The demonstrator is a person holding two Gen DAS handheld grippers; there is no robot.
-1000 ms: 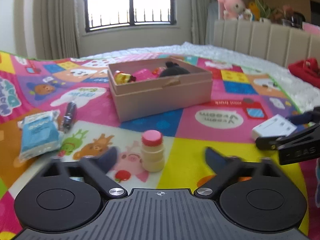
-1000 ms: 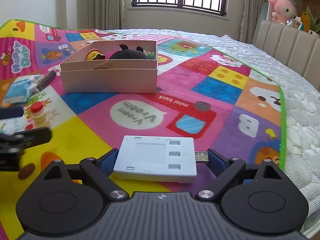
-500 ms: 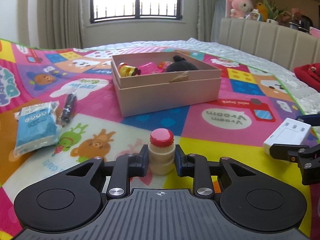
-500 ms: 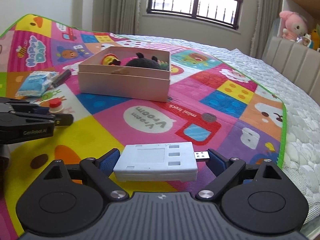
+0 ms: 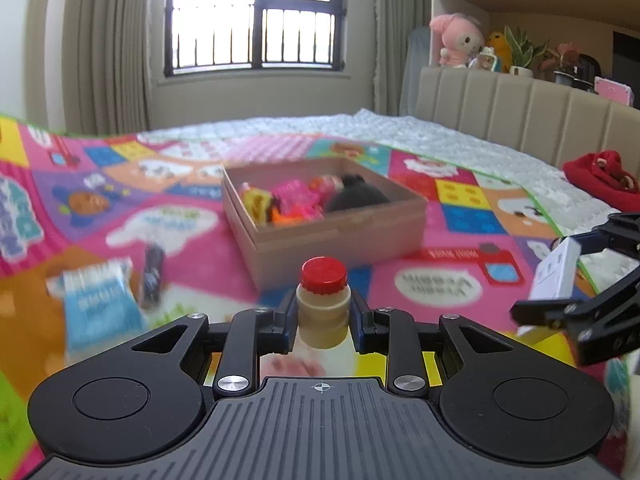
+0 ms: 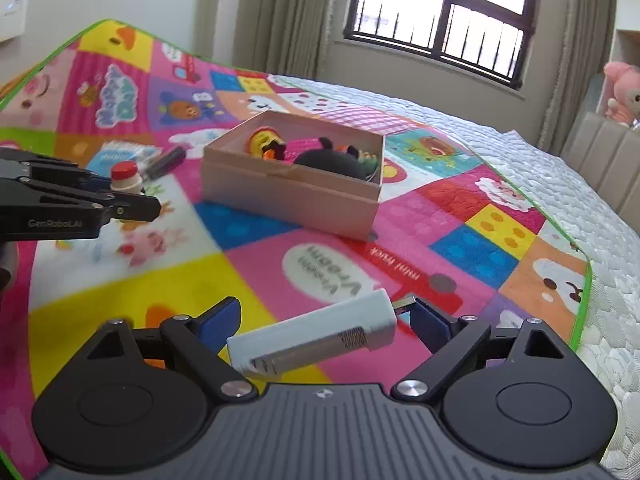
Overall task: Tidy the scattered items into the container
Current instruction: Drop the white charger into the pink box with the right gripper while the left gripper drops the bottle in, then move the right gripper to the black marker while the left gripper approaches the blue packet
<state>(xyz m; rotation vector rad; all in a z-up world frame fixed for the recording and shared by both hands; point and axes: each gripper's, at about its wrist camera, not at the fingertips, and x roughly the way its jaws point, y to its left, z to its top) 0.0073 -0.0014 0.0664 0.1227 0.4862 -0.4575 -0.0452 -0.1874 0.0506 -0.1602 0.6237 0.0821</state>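
Observation:
A small cream bottle with a red cap (image 5: 323, 304) is off the mat, and my left gripper (image 5: 323, 318) is shut on its body. The same bottle (image 6: 126, 178) and left gripper (image 6: 132, 200) show at the left of the right wrist view. My right gripper (image 6: 324, 320) is shut, jaws wide, on a white USB device (image 6: 316, 332) that is tilted and raised above the mat. This device (image 5: 558, 276) also appears at the right edge of the left wrist view. The pink cardboard box (image 5: 340, 236) ahead holds several toys; its near wall (image 6: 288, 200) faces me.
A blue packet (image 5: 100, 304) and a dark marker (image 5: 154, 276) lie on the colourful play mat (image 6: 120, 288) left of the box. A red cloth (image 5: 604, 176) rests on the quilted bed by the padded headboard (image 5: 500, 108). The mat's green edge (image 6: 580, 320) runs on the right.
The left jaws closed on the bottle and lifted it off the mat. The right gripper rose with the white device and rolled, so the device now sits tilted.

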